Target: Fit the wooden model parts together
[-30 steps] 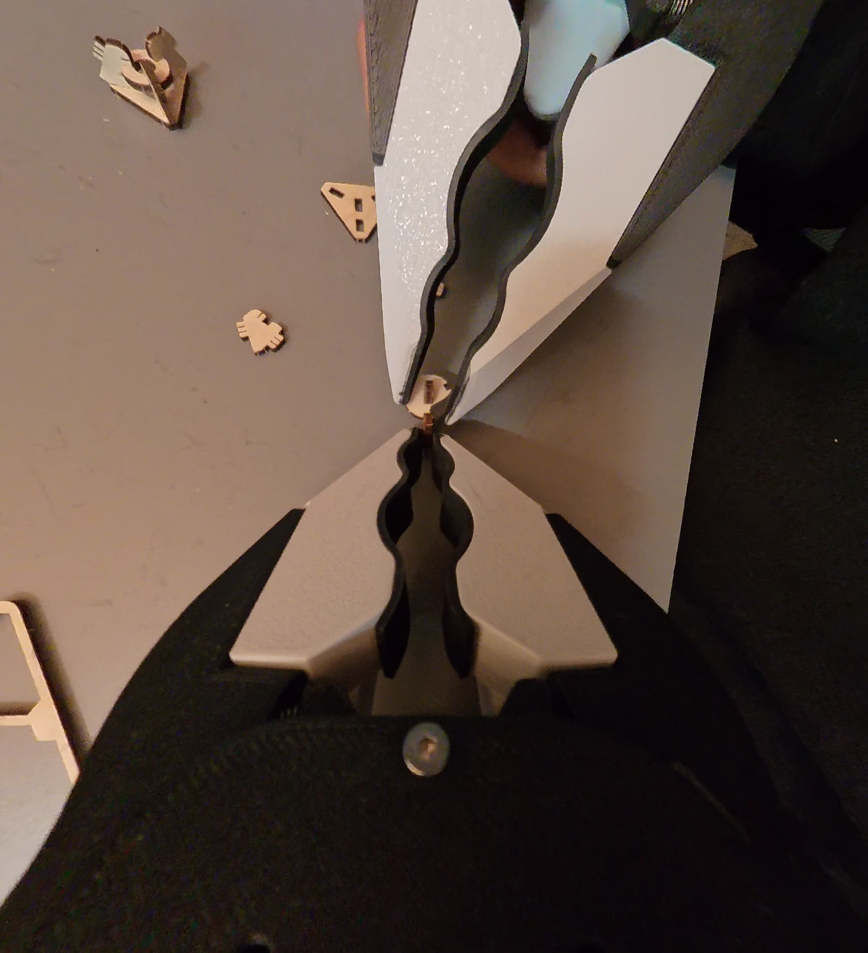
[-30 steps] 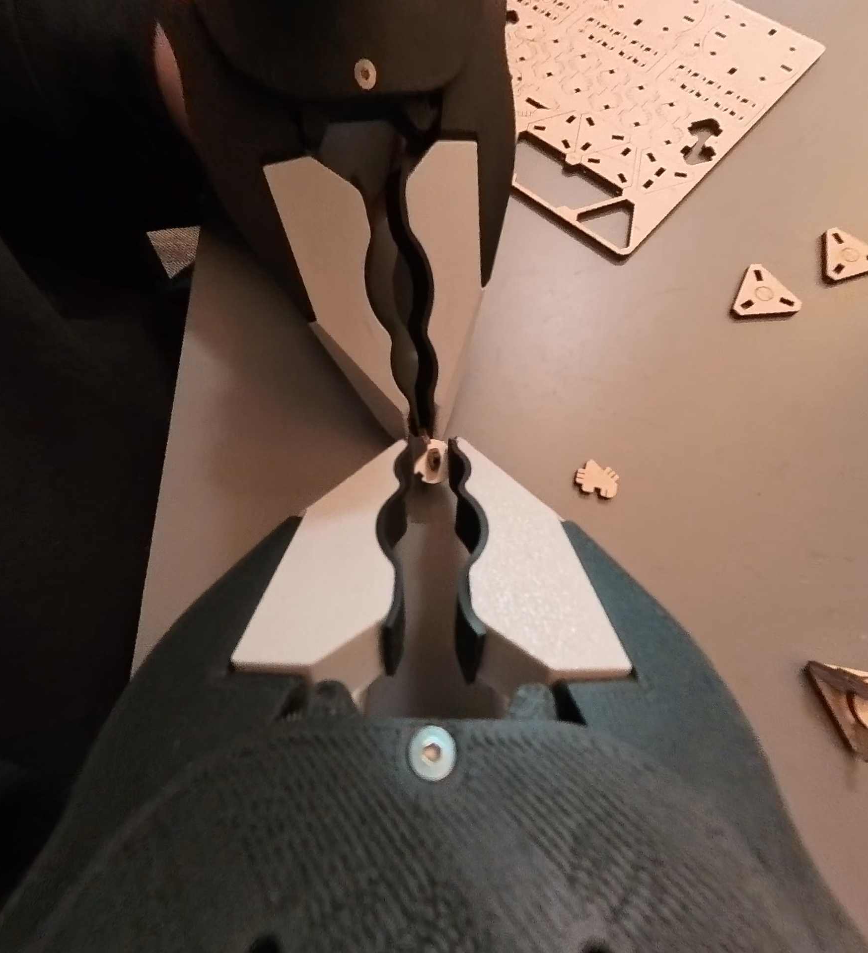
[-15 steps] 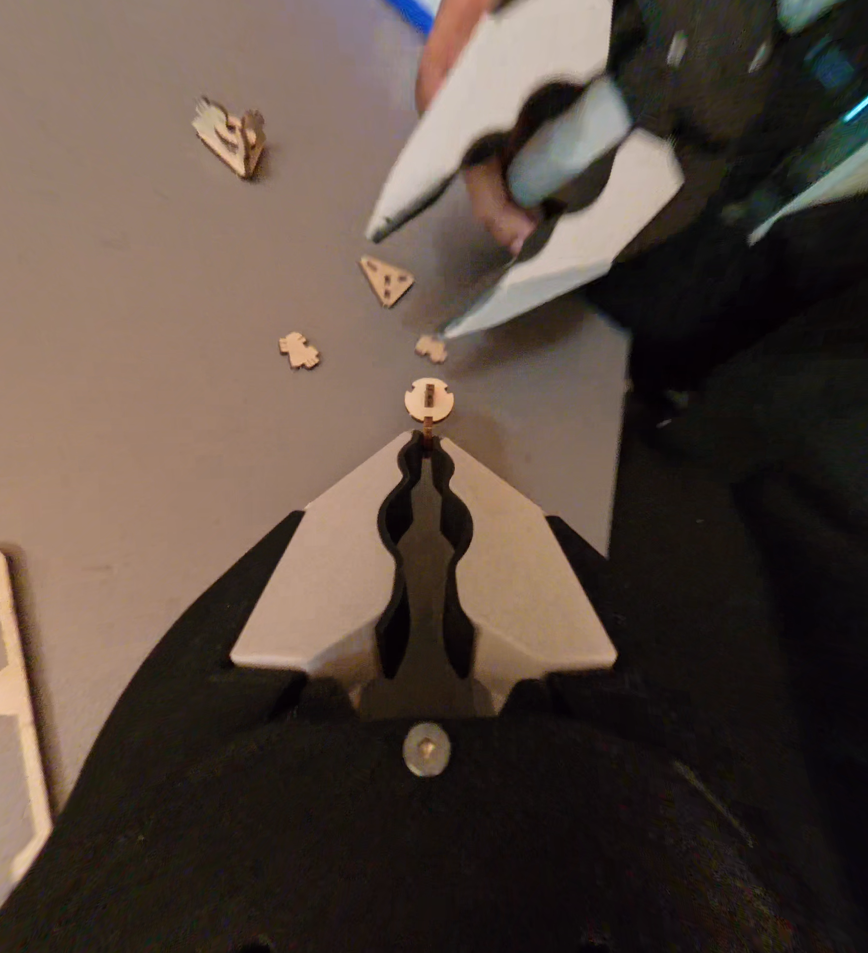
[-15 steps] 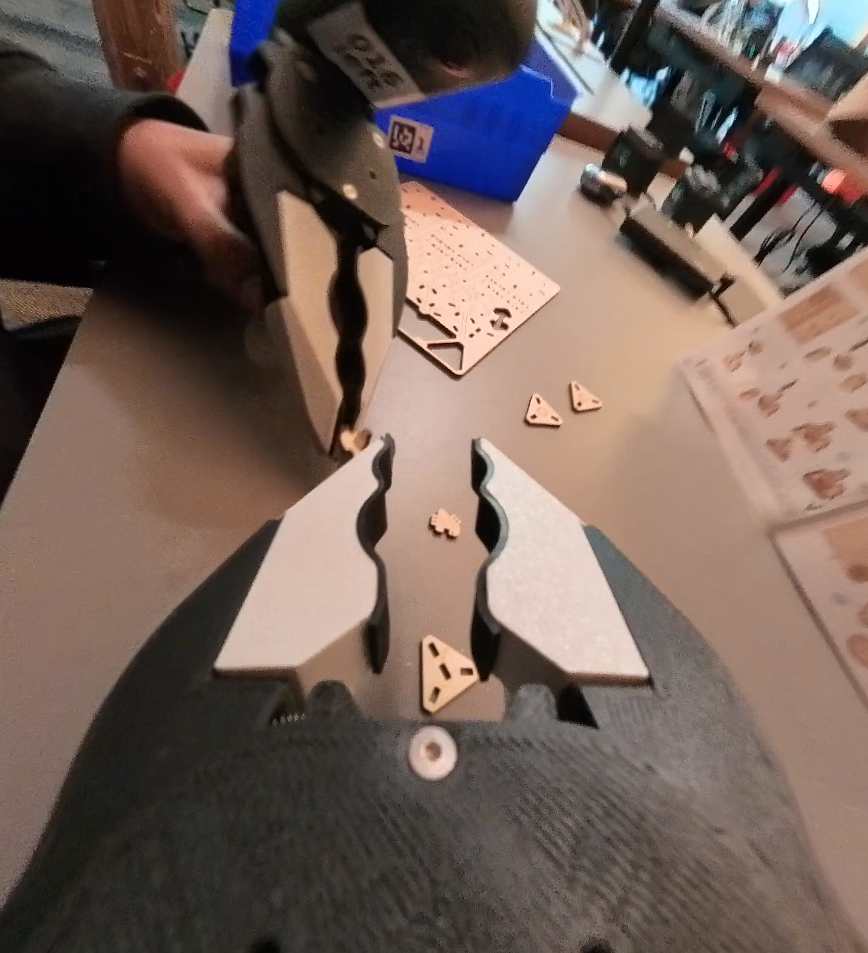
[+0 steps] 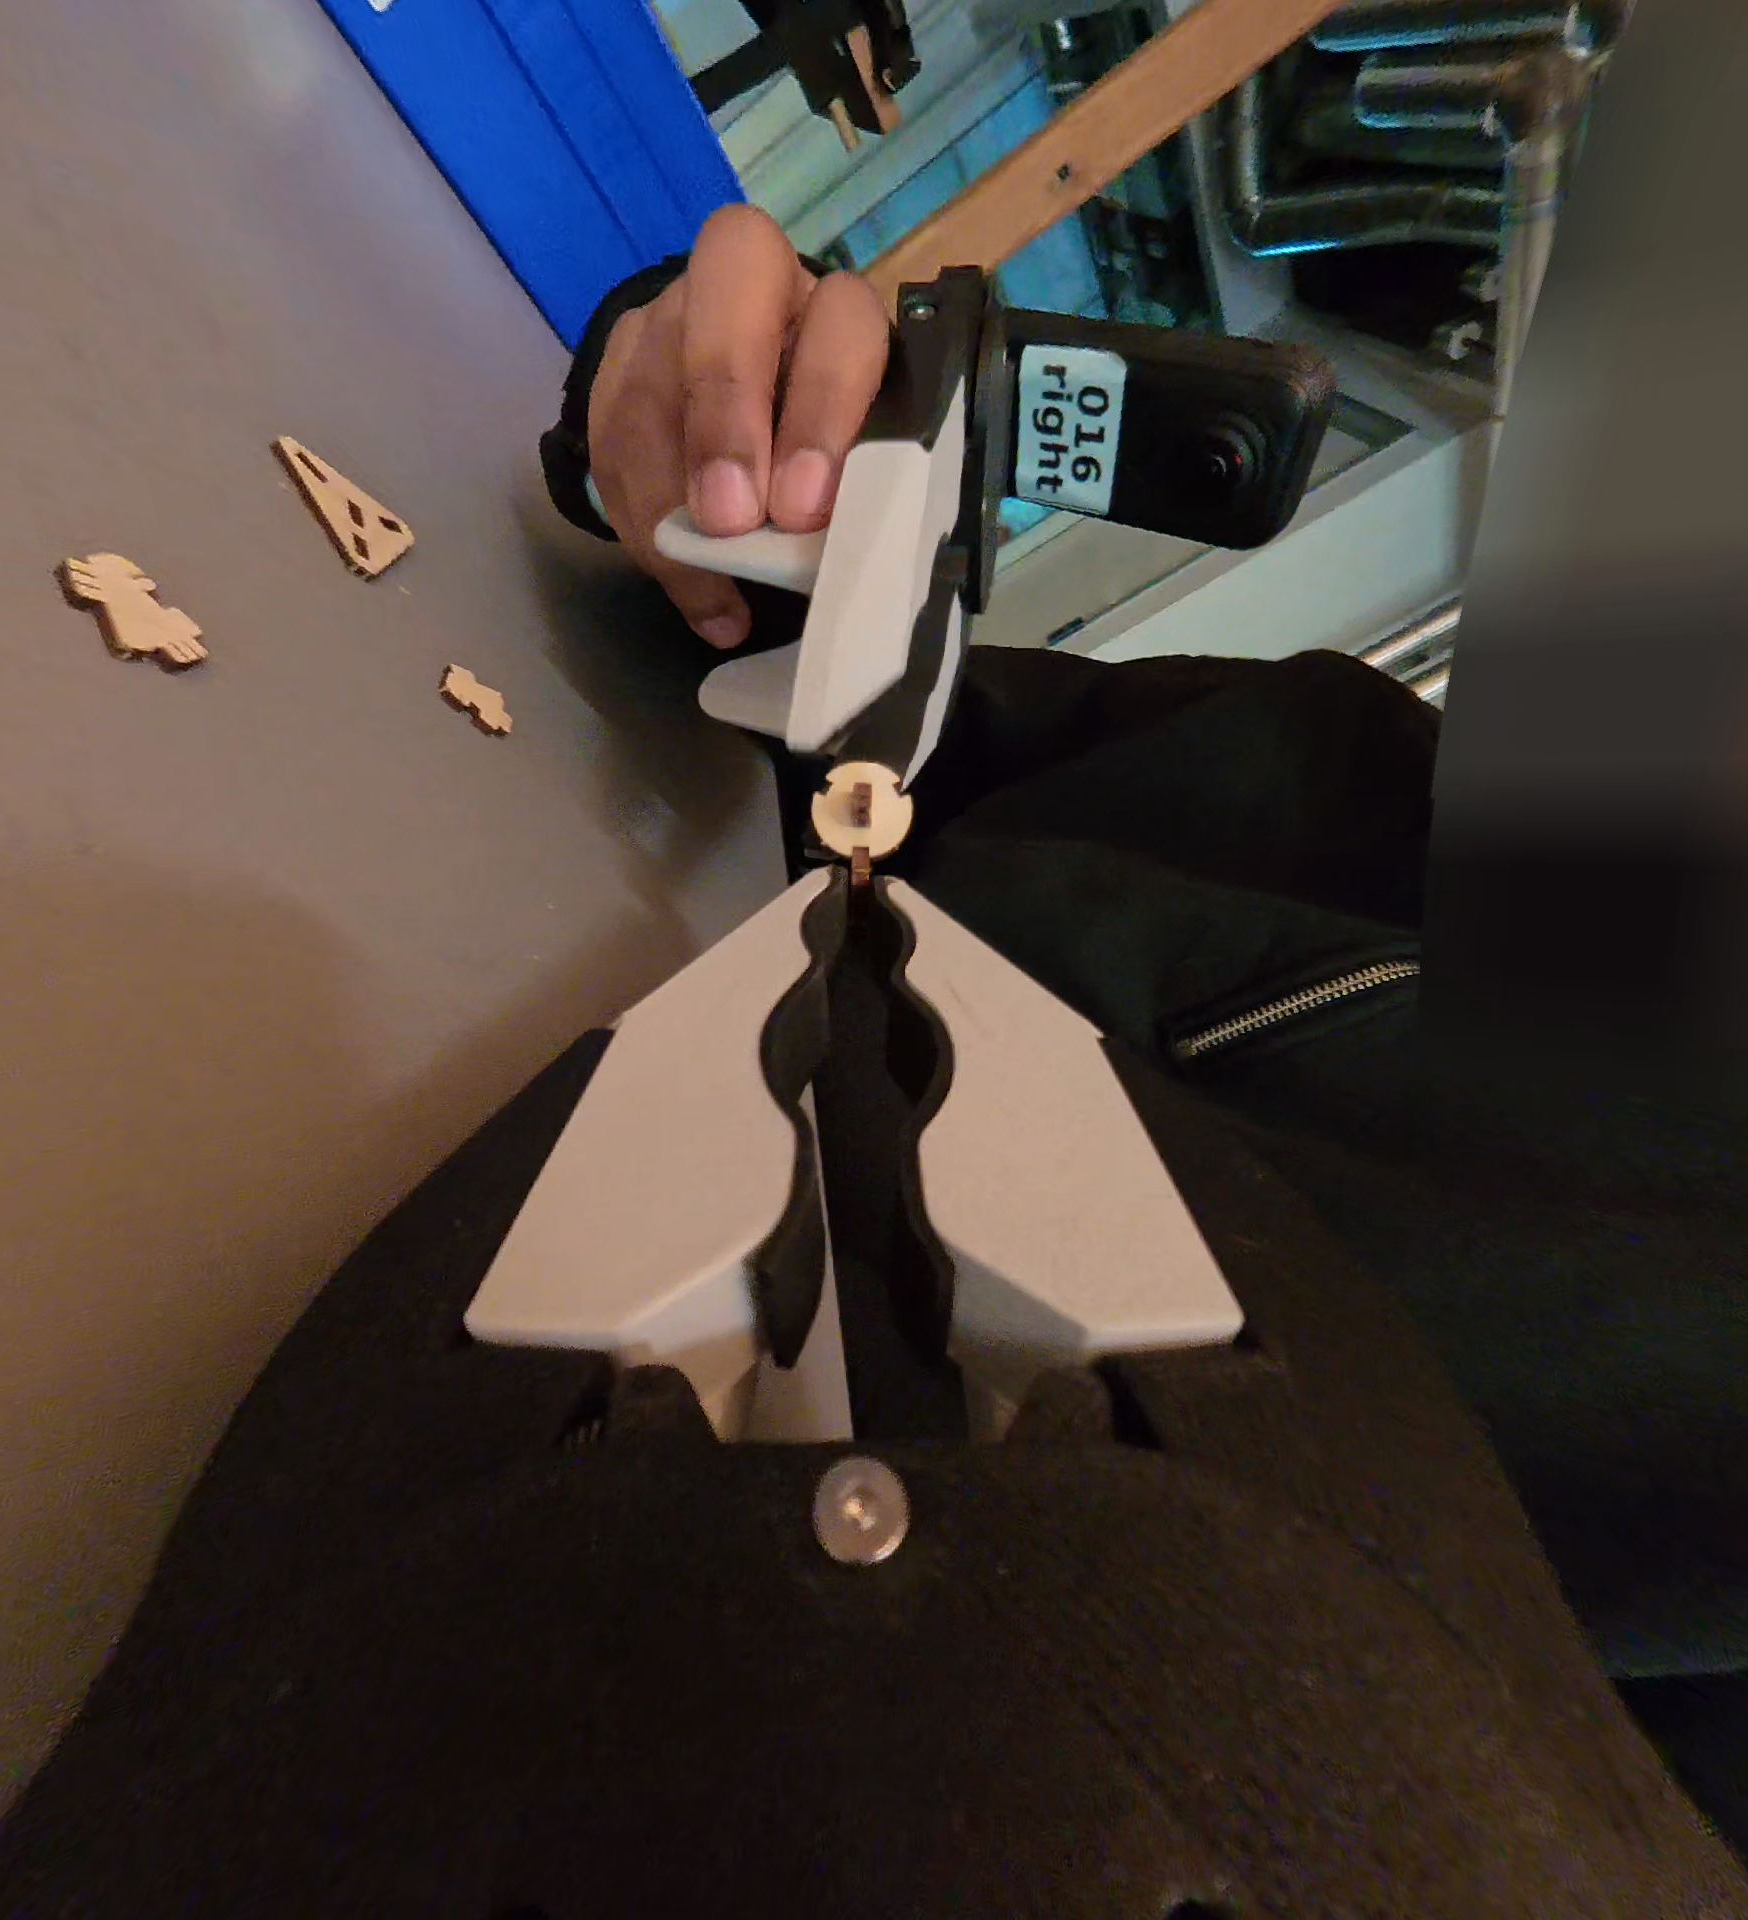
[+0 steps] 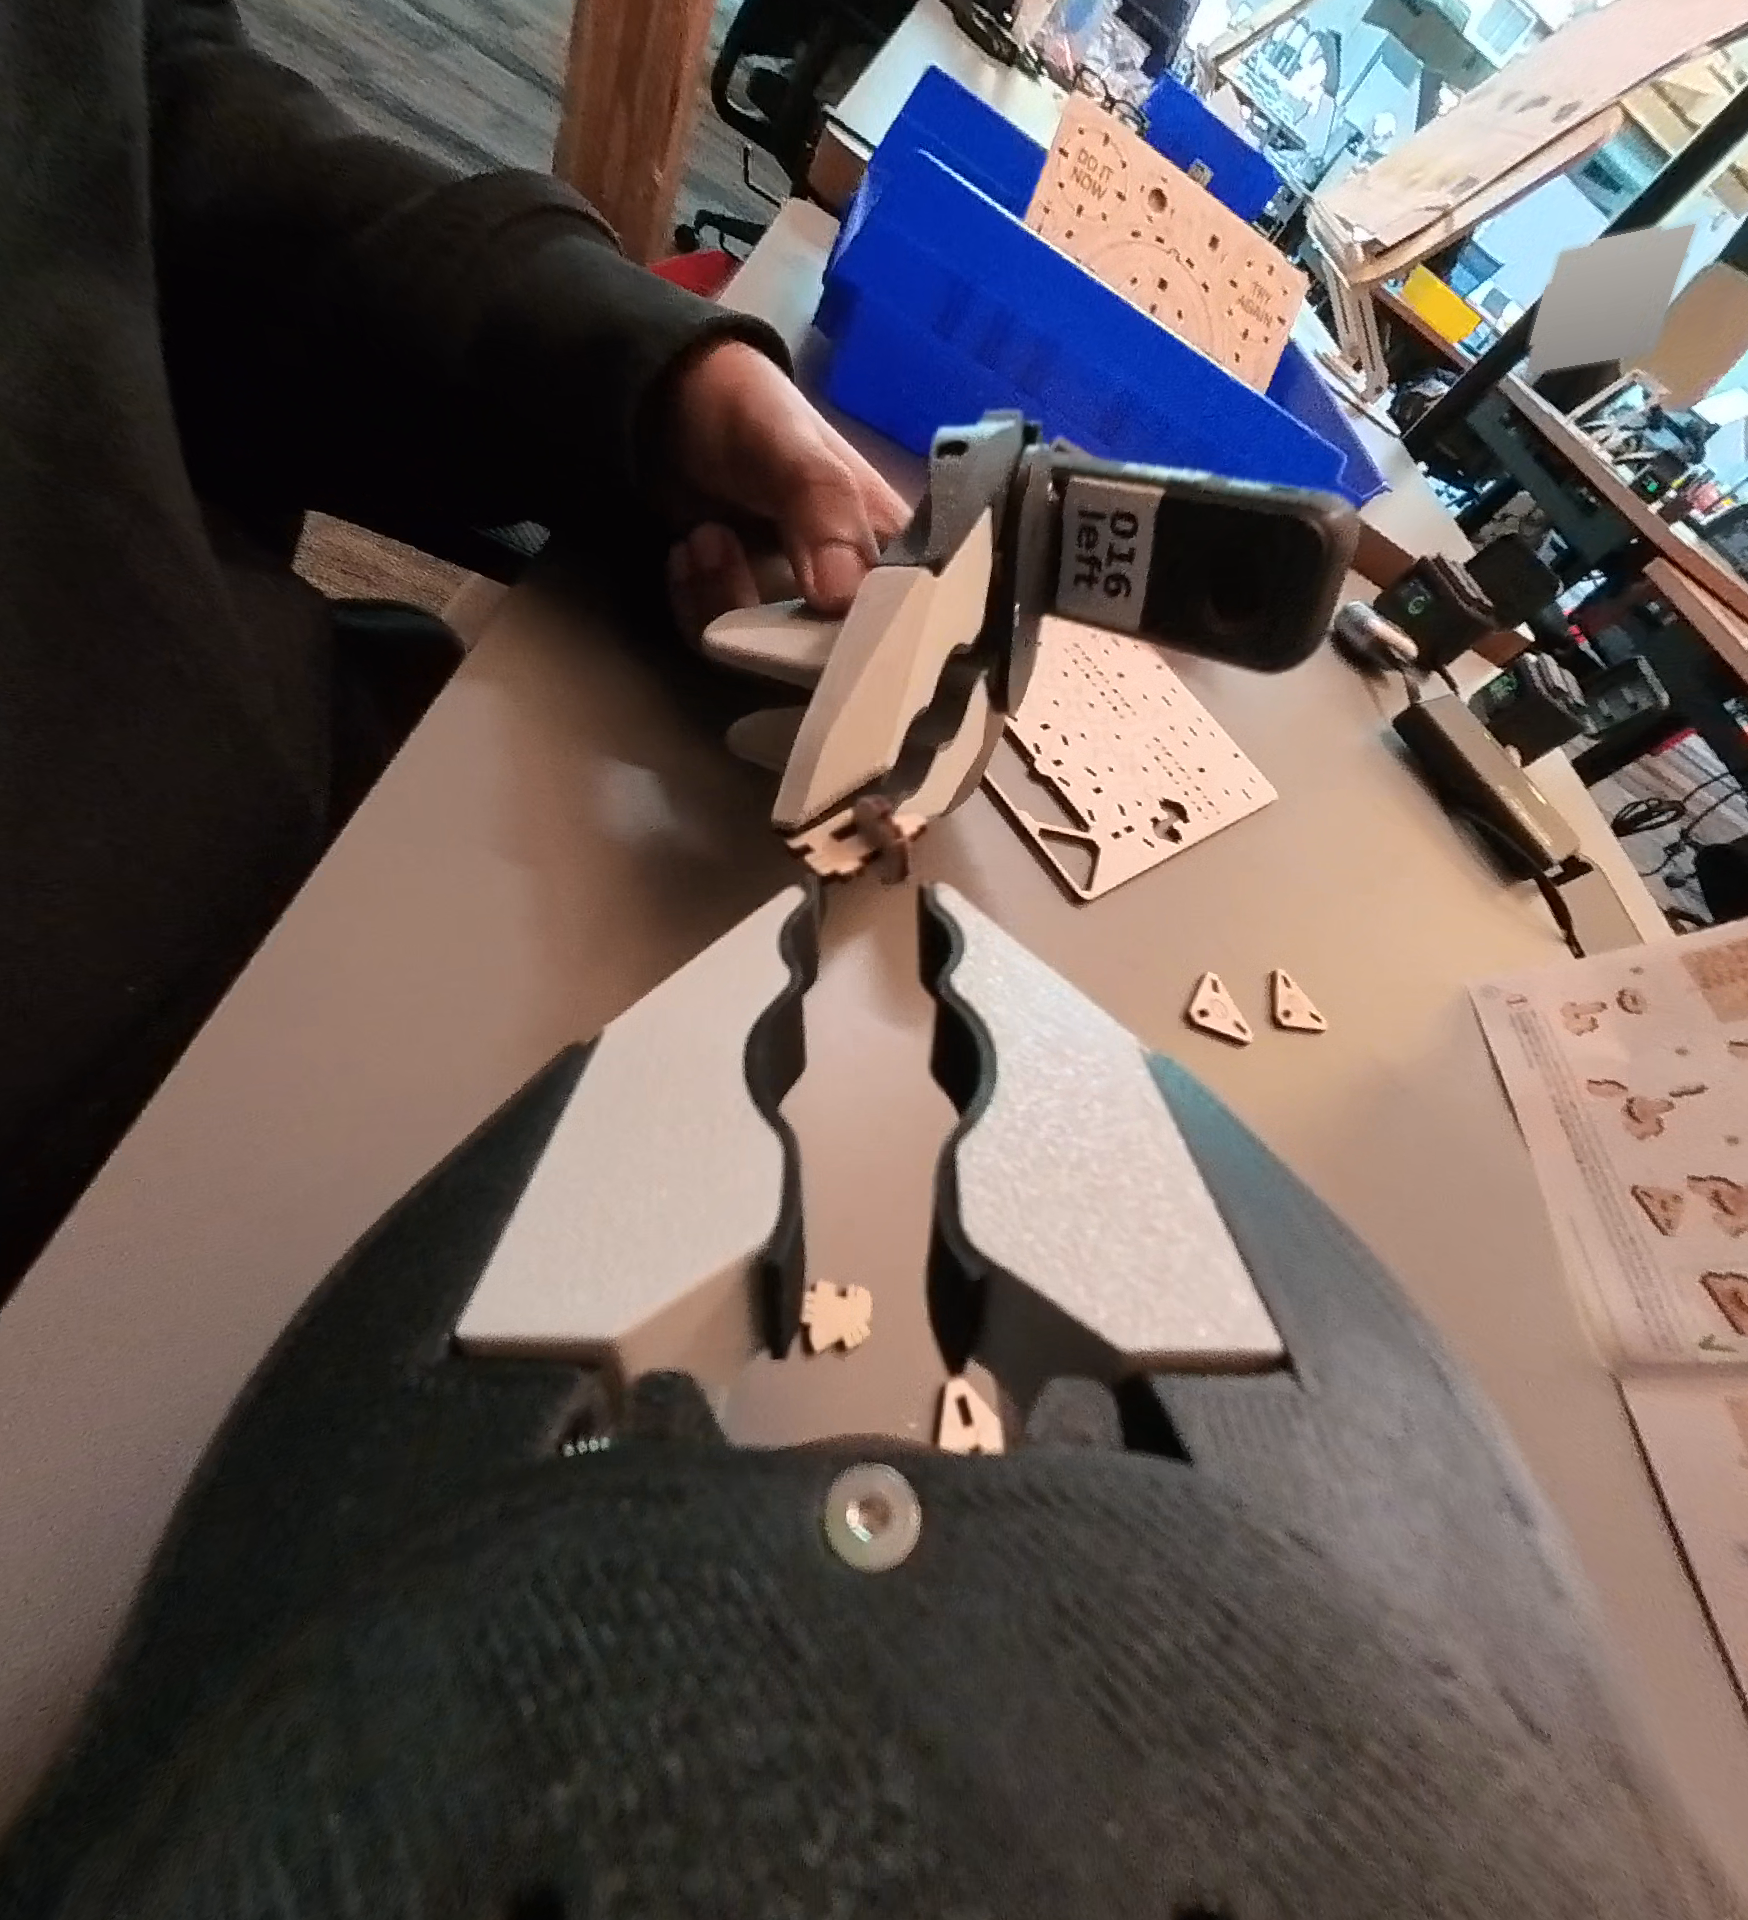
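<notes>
The left gripper [image 5: 857, 878] was clamped on the thin dark stem of a small pale round wooden disc assembly [image 5: 862, 821], held up off the grey table [image 5: 226, 935]. The right gripper [image 6: 865, 904] stood at a narrow gap with nothing between its fingers, tips just at 6 o'clock of the piece. Judged: keep the left pinch steady and bring the right fingers in squarely around the disc's edge, clear of the notched wooden tab [image 6: 828, 844], before squeezing.

Small pale wooden disc [image 5: 862, 808] with notched rim, slotted onto thin wooden strip [image 5: 859, 871], pinched upright above table edge
</notes>
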`<state>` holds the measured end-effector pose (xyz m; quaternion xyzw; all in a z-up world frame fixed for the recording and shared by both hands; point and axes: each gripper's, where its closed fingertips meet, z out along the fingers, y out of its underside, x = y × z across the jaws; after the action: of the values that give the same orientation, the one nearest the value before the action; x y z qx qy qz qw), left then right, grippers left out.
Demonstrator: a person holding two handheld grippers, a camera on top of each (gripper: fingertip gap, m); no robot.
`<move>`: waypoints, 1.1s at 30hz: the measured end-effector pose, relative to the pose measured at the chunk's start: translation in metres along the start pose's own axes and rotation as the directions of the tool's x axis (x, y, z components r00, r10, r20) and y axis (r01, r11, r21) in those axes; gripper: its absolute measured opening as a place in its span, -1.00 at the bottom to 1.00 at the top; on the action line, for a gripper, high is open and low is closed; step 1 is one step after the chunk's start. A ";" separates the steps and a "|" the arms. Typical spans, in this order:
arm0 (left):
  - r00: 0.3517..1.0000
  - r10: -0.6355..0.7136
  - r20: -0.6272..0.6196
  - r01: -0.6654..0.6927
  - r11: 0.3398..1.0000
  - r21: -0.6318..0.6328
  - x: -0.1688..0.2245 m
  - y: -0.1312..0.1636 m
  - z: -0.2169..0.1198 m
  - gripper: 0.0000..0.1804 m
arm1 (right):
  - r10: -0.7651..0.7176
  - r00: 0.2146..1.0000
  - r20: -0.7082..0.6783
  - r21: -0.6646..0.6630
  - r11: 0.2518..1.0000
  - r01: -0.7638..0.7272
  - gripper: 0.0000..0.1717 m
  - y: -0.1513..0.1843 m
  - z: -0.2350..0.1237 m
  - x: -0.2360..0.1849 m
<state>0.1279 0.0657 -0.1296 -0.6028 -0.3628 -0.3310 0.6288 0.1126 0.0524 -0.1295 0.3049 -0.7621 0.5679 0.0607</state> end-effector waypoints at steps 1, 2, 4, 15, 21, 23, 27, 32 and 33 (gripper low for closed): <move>1.000 -0.008 -0.011 0.008 1.000 0.005 0.001 -0.001 0.000 -0.99 | -0.004 1.000 0.001 0.003 1.000 0.004 -0.87 -0.001 0.000 -0.001; 1.000 -0.015 -0.016 0.015 1.000 0.015 0.001 -0.002 -0.001 -0.99 | -0.008 1.000 0.000 0.004 1.000 0.008 -0.92 -0.002 0.000 -0.001; 1.000 -0.025 -0.018 0.025 0.999 0.031 0.000 -0.004 -0.002 -0.99 | -0.012 1.000 0.002 0.000 1.000 0.012 -1.00 -0.001 0.001 -0.002; 0.996 -0.075 -0.052 0.075 0.997 -0.006 0.002 0.001 0.000 -1.00 | -0.009 0.999 -0.047 0.023 1.000 0.010 -0.77 -0.003 0.000 0.003; 0.992 -0.105 -0.066 0.105 0.994 -0.002 0.002 0.000 -0.001 -1.00 | 0.044 0.999 0.025 0.034 0.998 -0.045 -0.70 -0.002 -0.004 -0.005; 0.991 -0.111 -0.076 0.112 0.994 0.003 0.003 0.000 -0.002 -1.00 | 0.076 0.996 0.048 0.043 0.996 -0.078 -0.65 -0.003 -0.006 -0.005; 0.992 -0.113 -0.052 0.111 0.993 -0.036 0.001 0.006 0.002 -1.00 | 0.046 0.997 0.056 0.050 0.998 -0.049 -0.65 -0.007 -0.002 -0.011; 0.991 -0.121 -0.049 0.119 0.992 -0.049 0.000 0.008 0.004 -1.00 | -0.005 0.999 0.038 0.022 1.000 0.004 -0.75 -0.004 0.004 -0.014; 0.991 -0.119 -0.056 0.117 0.992 -0.040 0.001 0.006 0.003 -1.00 | 0.002 0.999 0.034 0.023 1.000 -0.003 -0.76 -0.005 0.003 -0.013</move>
<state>0.1337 0.0691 -0.1321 -0.5818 -0.3733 -0.3915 0.6074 0.1260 0.0536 -0.1324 0.3142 -0.7568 0.5716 0.0433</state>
